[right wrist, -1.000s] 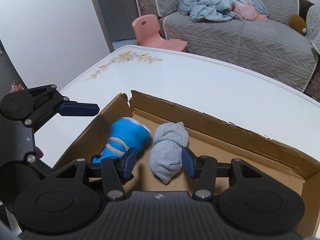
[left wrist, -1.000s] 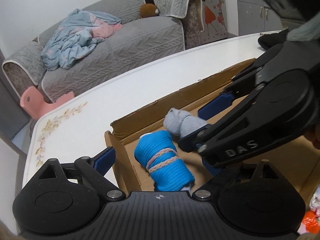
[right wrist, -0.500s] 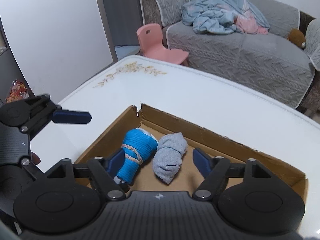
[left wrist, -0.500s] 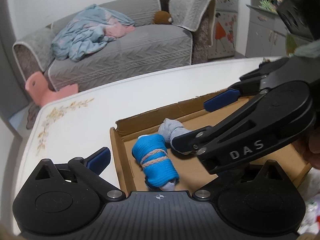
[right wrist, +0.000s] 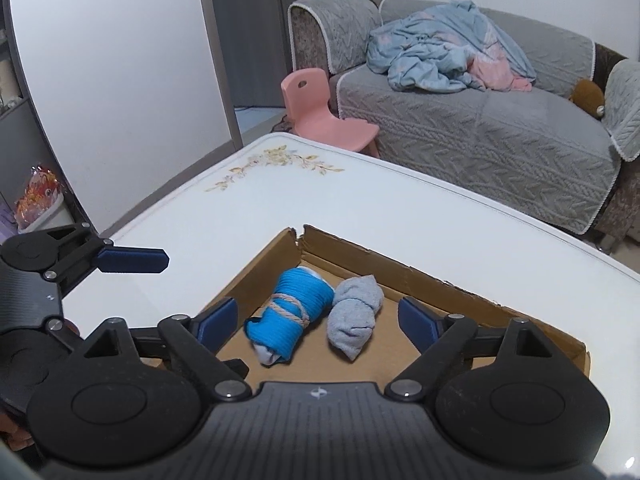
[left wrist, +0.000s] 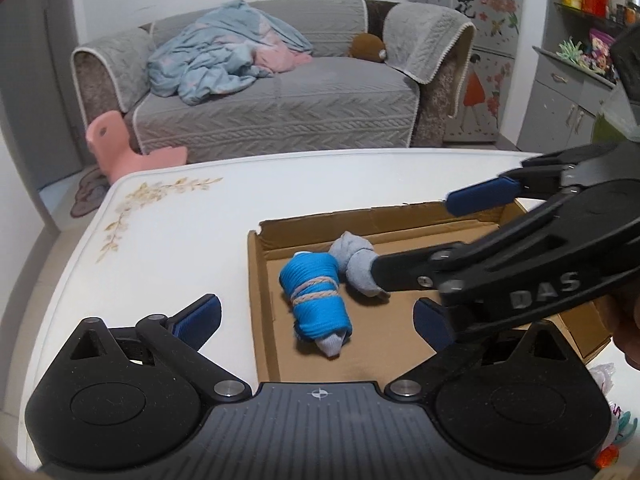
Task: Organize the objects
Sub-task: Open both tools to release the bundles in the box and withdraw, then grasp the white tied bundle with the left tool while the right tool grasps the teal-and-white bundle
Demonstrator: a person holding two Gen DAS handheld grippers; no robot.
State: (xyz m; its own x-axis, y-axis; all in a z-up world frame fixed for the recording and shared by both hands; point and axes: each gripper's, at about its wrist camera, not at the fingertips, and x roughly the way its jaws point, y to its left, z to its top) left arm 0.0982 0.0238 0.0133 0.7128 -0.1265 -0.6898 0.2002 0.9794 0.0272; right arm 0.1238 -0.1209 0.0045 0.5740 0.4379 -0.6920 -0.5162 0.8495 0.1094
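A blue sock roll (left wrist: 316,304) (right wrist: 290,316) tied with a braided band lies in the left corner of a shallow cardboard box (left wrist: 256,300) (right wrist: 360,252). A grey sock roll (left wrist: 356,268) (right wrist: 354,322) rests right beside it, on the box floor. My right gripper (right wrist: 318,320) (left wrist: 432,236) hovers above both rolls. Its jaws are opening and its pads touch neither roll. My left gripper (left wrist: 316,320) is wide open over the box's left wall, holding nothing. In the right wrist view one of its fingers (right wrist: 132,261) shows at the left.
The box sits on a white table (left wrist: 168,240) with a flower print near its far corner. Beyond it stand a grey sofa (left wrist: 272,112) with a blue blanket, a pink child's chair (right wrist: 316,108) and a cabinet (left wrist: 572,108). Colourful small items (left wrist: 612,436) lie at the table's lower right.
My right gripper let go of the grey sock roll and spread its fingers. Both grippers lifted and drew back from the box. The left wrist view rolled to level.
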